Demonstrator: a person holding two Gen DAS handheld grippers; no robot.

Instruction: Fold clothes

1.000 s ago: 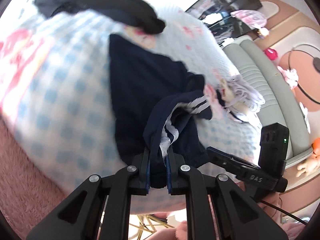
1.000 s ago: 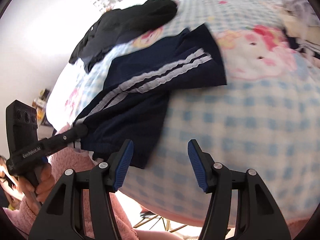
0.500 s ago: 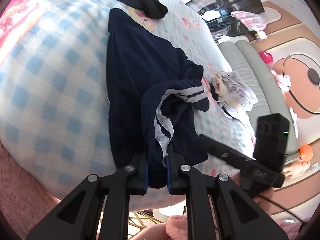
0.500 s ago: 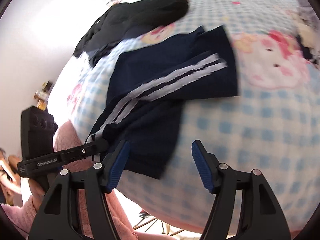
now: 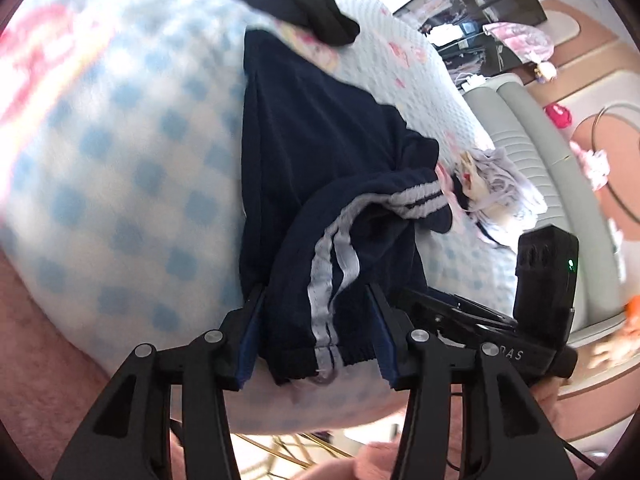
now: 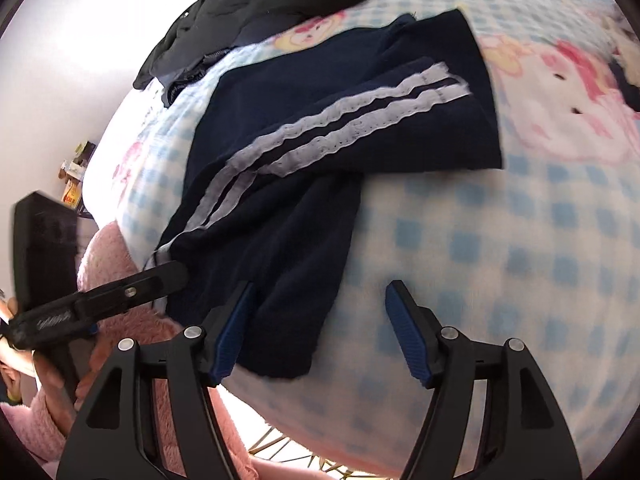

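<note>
The left tool is opening, its pads clear of the striped hem of the navy shorts that lies between them. The shorts lie half folded on the blue-checked blanket, near its front edge. The right tool is opening wide too, holding nothing, with a corner of the shorts between its fingers.

Shorts lie on the bed w/ one end at the near edge. Dark garment lies behind them, touching. Crumpled clothes pile sits to their right. Sofa stands beyond the bed's right side.
</note>
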